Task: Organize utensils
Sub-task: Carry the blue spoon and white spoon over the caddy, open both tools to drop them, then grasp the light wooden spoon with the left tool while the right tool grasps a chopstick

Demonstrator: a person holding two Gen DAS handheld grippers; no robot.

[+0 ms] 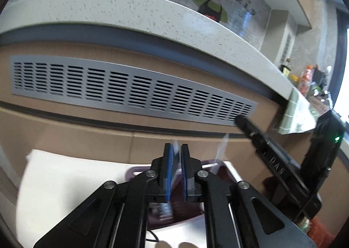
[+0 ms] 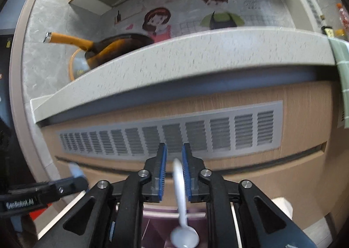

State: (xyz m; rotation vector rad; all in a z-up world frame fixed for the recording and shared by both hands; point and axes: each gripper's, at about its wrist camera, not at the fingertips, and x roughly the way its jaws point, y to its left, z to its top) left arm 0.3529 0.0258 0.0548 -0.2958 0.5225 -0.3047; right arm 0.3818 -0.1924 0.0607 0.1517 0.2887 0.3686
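White plastic spoon [image 2: 182, 202] sits between the right gripper [image 2: 174, 154] fingers [image 2: 162, 174], handle up against the 3 o'clock pad, bowl hanging down at 6 over the purple tray [image 2: 152, 221]. Fingers partly apart; can't tell if the pads grip or the spoon is dropping free.

Left gripper [image 1: 176, 152] fingers also partly apart, with something thin, clear and blurred between the pads, can't identify it or confirm a clamp. Same purple tray [image 1: 139, 170] below, on a white surface [image 1: 65, 174].

Bench [image 2: 196, 51] edge and vent grille [image 2: 218, 132] at 12, pan [image 2: 113, 47] up top.

Judgement: drop-off step, utensils going into the tray. Next: confirm both pieces are in it, then back the fingers away.
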